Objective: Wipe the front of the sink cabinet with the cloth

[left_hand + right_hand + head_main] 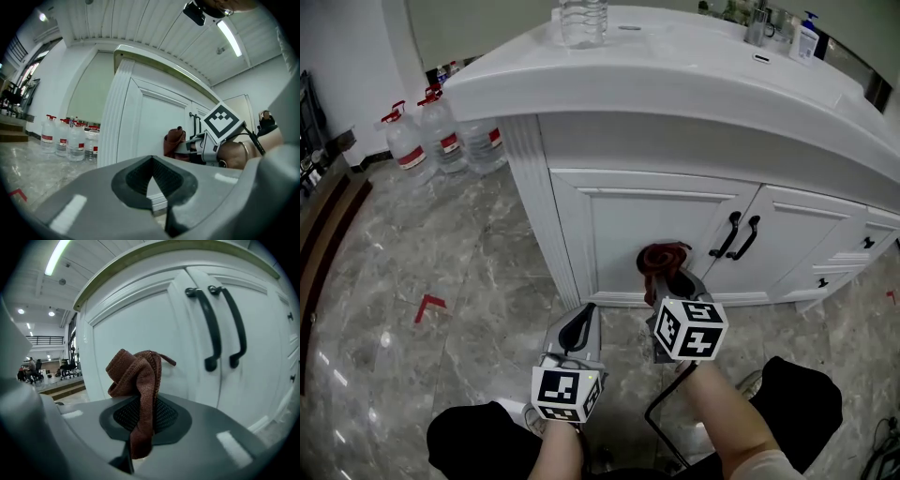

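Grey marbled floor [469, 272] fills the left and lower part of the head view. On it stands the white cabinet [628, 220], topped by a broad white sink [675, 66]. The front has a fluted corner post [534, 206] at the left, two doors, and drawers [853, 253] with small dark knobs at the far right.

A group of water bottles [441, 136] with red caps stands on the floor past the cabinet's left corner, well apart from both grippers. On the sink are a clear bottle [583, 21] near the front edge, a tap [757, 26] and a pump bottle [806, 39] at the back.

The right gripper [667, 281] points at the left door, low down. Its jaws are closed on the cloth [138, 376], a brown strip that hangs between the pads and bunches above them. From the left gripper's view the bunched end [176, 140] seems to lie against the door. The two black handles [739, 236] stand just to its right, where the doors meet.

The left gripper [584, 319] hangs lower and to the left, near the cabinet's base and apart from the cloth. Its jaws are together with nothing between them.

A black cable [661, 412] trails from the right gripper. A small red mark [429, 305] lies on the floor at the left.
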A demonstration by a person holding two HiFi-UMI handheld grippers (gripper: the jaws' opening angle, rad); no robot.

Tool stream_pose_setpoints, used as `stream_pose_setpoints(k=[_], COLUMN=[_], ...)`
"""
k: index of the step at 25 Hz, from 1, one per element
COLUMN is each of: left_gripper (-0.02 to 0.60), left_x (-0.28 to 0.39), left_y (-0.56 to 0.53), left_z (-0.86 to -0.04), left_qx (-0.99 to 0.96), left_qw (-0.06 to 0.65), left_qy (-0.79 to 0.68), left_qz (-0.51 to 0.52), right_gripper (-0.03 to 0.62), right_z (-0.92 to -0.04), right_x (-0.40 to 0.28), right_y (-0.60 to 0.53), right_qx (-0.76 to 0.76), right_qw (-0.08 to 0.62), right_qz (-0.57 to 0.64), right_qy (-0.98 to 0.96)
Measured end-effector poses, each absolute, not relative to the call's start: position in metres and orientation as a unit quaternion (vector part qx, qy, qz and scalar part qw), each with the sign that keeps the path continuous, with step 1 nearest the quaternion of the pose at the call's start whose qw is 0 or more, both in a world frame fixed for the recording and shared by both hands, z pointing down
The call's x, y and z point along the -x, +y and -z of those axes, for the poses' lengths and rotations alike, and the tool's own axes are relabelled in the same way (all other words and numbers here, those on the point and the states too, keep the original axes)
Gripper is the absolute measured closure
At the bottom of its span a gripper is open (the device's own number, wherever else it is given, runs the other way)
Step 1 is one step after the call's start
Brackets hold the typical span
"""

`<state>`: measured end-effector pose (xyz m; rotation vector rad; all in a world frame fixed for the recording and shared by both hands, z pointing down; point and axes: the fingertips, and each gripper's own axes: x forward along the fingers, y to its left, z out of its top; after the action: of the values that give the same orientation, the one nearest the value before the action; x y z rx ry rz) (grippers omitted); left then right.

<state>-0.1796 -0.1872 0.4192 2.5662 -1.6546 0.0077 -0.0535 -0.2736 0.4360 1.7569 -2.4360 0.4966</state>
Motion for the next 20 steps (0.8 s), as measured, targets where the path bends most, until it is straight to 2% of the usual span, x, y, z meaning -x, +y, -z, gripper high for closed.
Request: stream_pose_setpoints(k=[8,12,20], left_gripper=[0.581,0.581,0.581], left_x=[0.144,0.137,0.164], left_y=[-0.189,-0.187,-0.182], left_z=[-0.422,-0.425,-0.435], left_qx=[-0.854,-0.855,-0.839], left_qw=[0.041,0.043,0.032], left_qy=[-0.519,-0.517,-0.542], left_qz=[-0.011,-0.012,-0.039], right_gripper=[0.519,0.519,0.519], right_z=[-0.439,-0.442,-0.47], right_x=[-0.018,-0.031,0.031], right_y=[-0.268,-0.263,-0.257], right_qx=[-0.627,-0.637,-0.592], right_qw=[0.042,0.044,0.069], right_qz=[-0.17,-0.171,-0.189], right_qy=[-0.759,-0.75,-0.781])
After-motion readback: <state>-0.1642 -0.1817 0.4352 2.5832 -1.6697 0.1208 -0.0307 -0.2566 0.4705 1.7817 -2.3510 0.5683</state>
